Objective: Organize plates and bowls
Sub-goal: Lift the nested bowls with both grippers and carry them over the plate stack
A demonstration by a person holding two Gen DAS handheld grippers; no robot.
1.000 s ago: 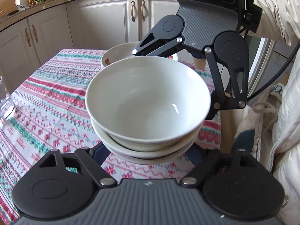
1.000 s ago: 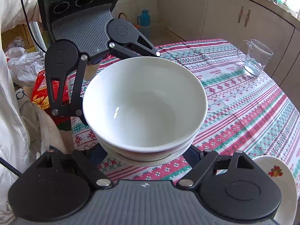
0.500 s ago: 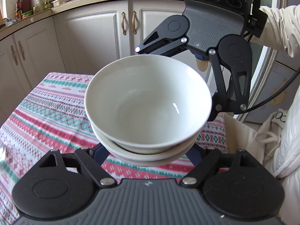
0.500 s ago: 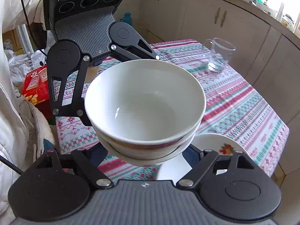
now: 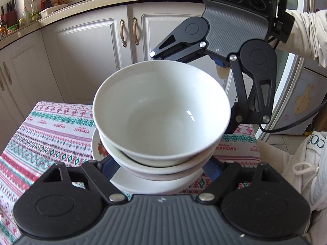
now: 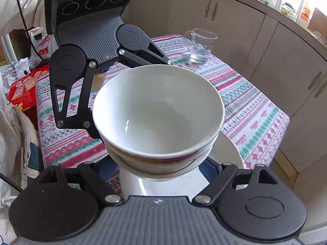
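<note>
- We held the stack of bowls [image 5: 161, 118] in mid-air at the centre of both frames, one bowl nested inside another.
- Our left gripper [image 5: 161, 168] was spread wide around the lower bowl from one side, and our right gripper [image 6: 161, 169] did the same from the opposite side; each cradled the stack rather than pinched it.
- A plate [image 5: 143, 180] lay on the striped tablecloth [image 5: 47, 134] directly beneath, low in the frame.
- We judged that uneven pressure between the two sides could tip the stack or let the top bowl slide.
- Lowering off-centre could chip the plate's rim.
- The glass mug [image 6: 201, 46], upper right in the right view, stood well clear.
</note>
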